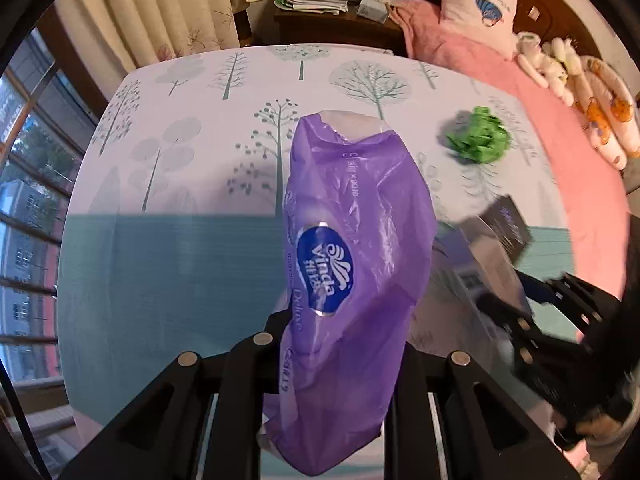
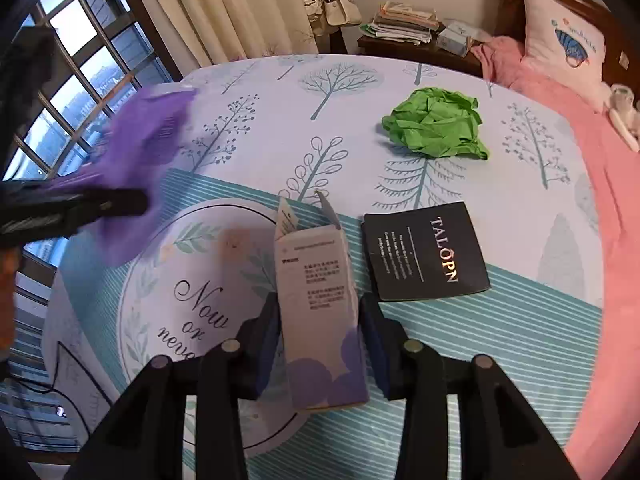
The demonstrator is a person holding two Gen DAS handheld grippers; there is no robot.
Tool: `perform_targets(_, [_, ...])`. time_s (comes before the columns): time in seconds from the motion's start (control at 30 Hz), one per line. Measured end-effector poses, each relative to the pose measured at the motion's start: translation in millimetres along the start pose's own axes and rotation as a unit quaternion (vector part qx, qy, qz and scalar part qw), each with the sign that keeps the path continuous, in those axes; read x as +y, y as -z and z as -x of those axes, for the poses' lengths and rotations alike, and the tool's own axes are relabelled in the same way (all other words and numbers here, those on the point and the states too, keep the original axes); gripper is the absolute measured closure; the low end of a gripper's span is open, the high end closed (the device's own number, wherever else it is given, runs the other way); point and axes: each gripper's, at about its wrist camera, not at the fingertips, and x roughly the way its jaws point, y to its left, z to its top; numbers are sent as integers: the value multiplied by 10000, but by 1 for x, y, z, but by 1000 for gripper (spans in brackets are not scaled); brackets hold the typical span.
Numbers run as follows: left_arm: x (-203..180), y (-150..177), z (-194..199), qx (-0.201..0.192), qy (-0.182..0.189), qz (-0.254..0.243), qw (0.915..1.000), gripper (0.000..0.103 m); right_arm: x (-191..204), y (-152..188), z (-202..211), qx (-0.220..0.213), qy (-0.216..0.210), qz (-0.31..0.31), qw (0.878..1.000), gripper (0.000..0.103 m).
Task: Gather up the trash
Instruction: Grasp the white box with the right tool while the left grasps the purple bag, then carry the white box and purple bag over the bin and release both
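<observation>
Over the tree-print bed sheet (image 2: 280, 92), left gripper (image 1: 340, 344) is clenching a crumpled purple plastic tissue wrapper (image 1: 356, 240), lifting it as trash; right gripper (image 2: 320, 344) is grasping a pale open-flapped cardboard carton (image 2: 320, 300). Green crumpled paper ball (image 2: 436, 128) and black square card (image 2: 426, 252) are lying uncollected.

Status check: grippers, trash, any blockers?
Left gripper shut on purple wrapper. Right gripper holding carton. Green paper, black card remain. No obstructions.
</observation>
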Motion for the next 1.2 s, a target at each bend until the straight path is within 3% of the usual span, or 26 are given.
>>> perform_targets(0.3, [11, 82, 69, -271, 294, 182, 9990, 88, 30, 24, 43, -152, -222, -246, 9993, 67])
perform_targets(0.47, [25, 138, 109, -452, 371, 219, 9980, 88, 76, 55, 82, -319, -216, -136, 9992, 67])
perform_targets(0.7, [40, 240, 162, -721, 243, -45, 9971, 88, 149, 117, 133, -448, -234, -44, 9987, 67])
perform_targets(0.97, [62, 355, 182, -775, 356, -298, 9959, 88, 239, 206, 160, -299, -28, 210, 9993, 66])
perform_targets(1.2, [82, 425, 172, -462, 390, -197, 9980, 88, 287, 268, 165, 23, -21, 325, 9995, 66])
